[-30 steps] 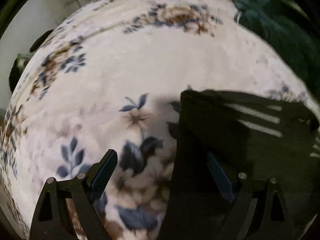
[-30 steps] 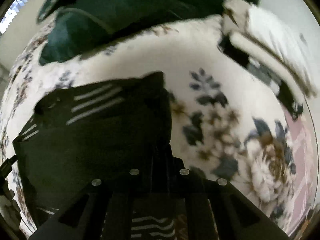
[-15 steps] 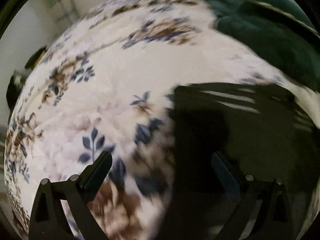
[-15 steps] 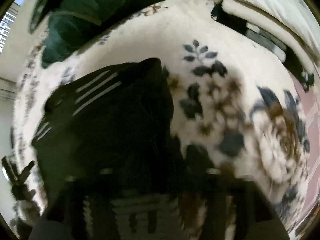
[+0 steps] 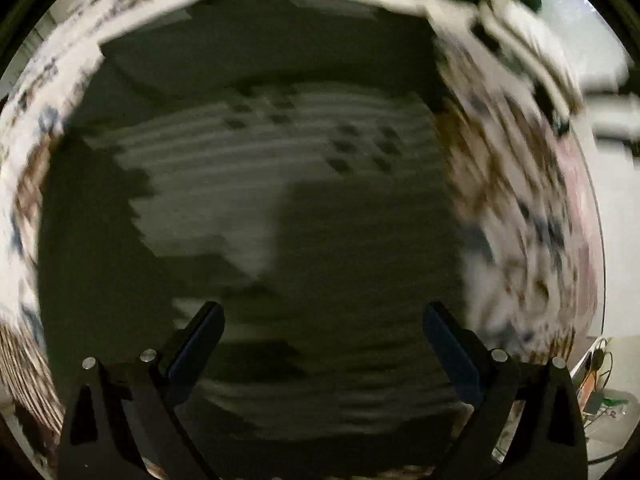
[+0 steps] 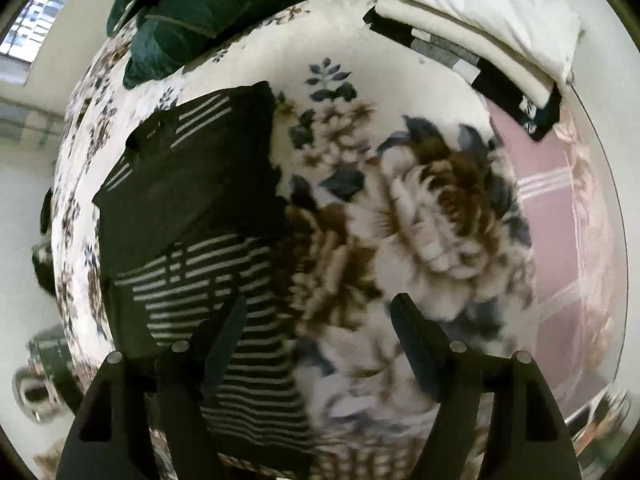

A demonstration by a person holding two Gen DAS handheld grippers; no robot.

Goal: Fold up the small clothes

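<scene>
A dark garment with white stripes (image 6: 192, 200) lies on a floral blanket (image 6: 420, 220), partly folded with its plain dark part over the striped part. In the left wrist view the same garment (image 5: 260, 180) fills the blurred frame. My left gripper (image 5: 324, 320) is open above it, holding nothing. My right gripper (image 6: 320, 312) is open and empty, its left finger over the garment's striped edge, its right finger over the blanket.
A dark green blanket (image 6: 208, 12) is heaped at the far edge of the bed. A stack of folded clothes (image 6: 480, 28), white, cream and black, sits at the far right. A pink striped sheet (image 6: 552, 208) shows at the right.
My right gripper was shut on the garment and has opened and let it go. My left gripper swung right and now faces the garment head-on; the view is blurred.
</scene>
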